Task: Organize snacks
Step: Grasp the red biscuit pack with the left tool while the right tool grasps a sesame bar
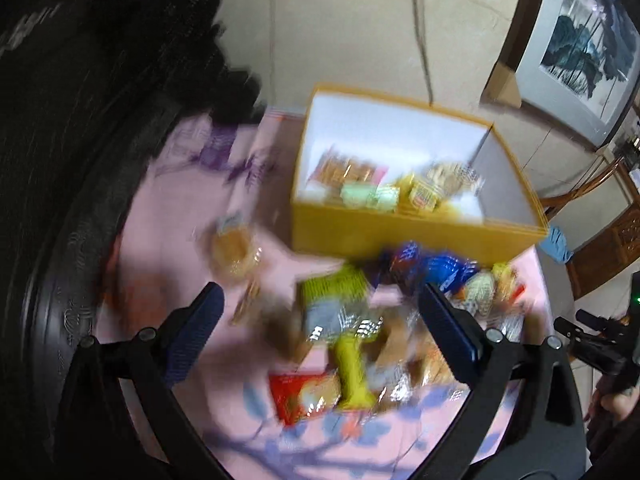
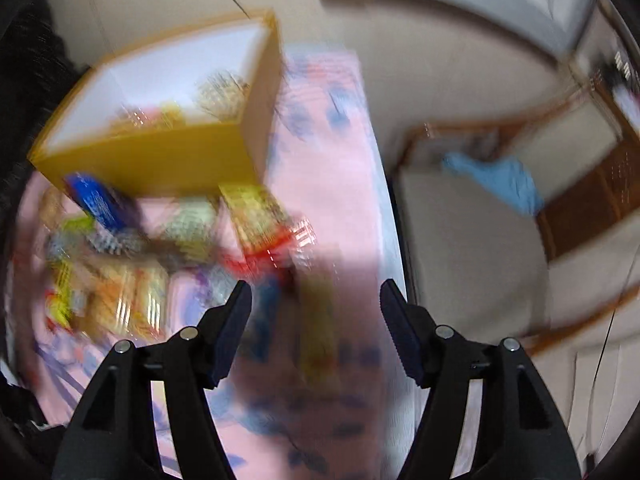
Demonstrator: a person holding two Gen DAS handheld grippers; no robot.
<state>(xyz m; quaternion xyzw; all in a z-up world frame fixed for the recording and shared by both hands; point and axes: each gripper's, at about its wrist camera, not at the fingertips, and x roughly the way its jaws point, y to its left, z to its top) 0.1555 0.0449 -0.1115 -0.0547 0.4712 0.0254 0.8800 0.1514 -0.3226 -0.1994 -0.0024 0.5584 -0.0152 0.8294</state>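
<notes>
Both frames motion-blurred. Left hand-held gripper point(image 1: 320, 312) spread wide, empty, over loose foil snack packets point(image 1: 352, 320) on pink floral-cloth worktop point(image 1: 172, 216), lined up for a pick. Right hand-held gripper point(image 2: 316, 312) also spread, empty. Yellow cardboard box point(image 1: 400, 236) just behind the pile, partly filled.

The left gripper point(image 1: 320, 320) has matte black angular arms, silver round screws at the joints and dark navy ribbed pads point(image 1: 196, 332). The right gripper point(image 2: 316, 328) matches: black frame, silver screws point(image 2: 188, 333), navy ridged pads point(image 2: 402, 332) at five o'clock.
</notes>
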